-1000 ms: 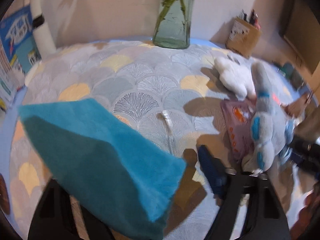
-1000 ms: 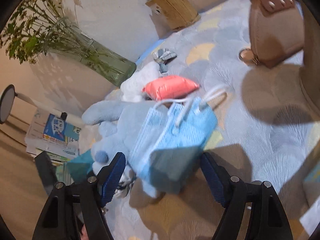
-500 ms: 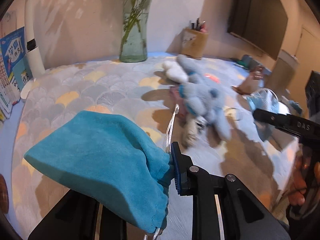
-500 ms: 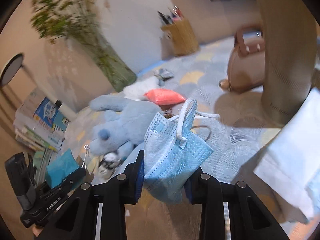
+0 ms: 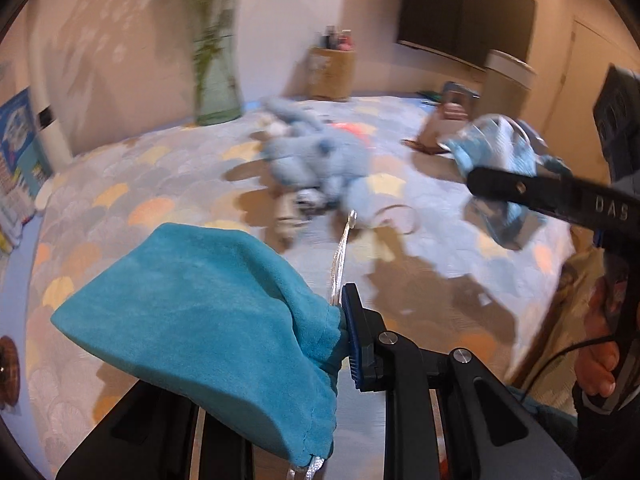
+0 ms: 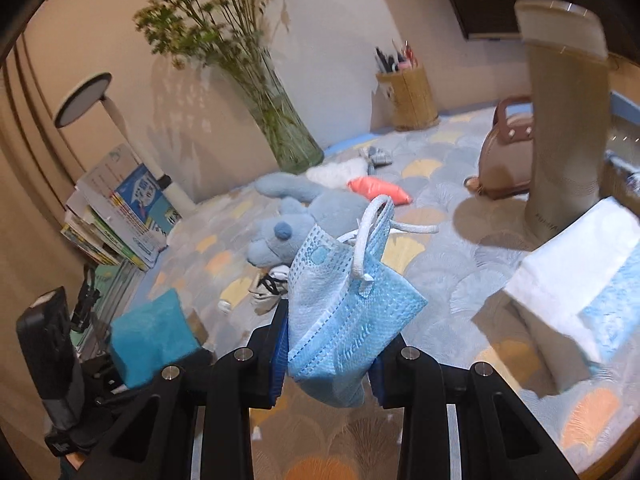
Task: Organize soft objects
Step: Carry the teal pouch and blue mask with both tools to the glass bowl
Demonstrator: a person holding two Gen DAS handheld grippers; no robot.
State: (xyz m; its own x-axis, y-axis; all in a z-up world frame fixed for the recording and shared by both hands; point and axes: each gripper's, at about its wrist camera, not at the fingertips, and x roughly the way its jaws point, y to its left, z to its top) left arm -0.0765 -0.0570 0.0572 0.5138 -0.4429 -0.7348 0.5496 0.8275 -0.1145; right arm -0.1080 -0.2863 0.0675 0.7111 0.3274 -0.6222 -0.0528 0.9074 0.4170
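Left gripper (image 5: 340,344): clamped on the gathered neck of the teal drawstring pouch (image 5: 208,320), lifted clear of the table

Right gripper (image 6: 328,356): jaws just closing, now pinched on the folded blue face mask (image 6: 344,312), held above the table

Handling: both light, limp, likely to sag and swing; pouch best taken at the cinched neck; mask at the folded body, not the ear loops

Left behind: blue plush toy (image 6: 296,220) far centre, coral pouch (image 6: 380,190) just beyond

Surface: scallop-patterned tablecloth (image 6: 460,280)

Room: glass vase (image 6: 288,136) far left, pen holder (image 6: 408,98) far right
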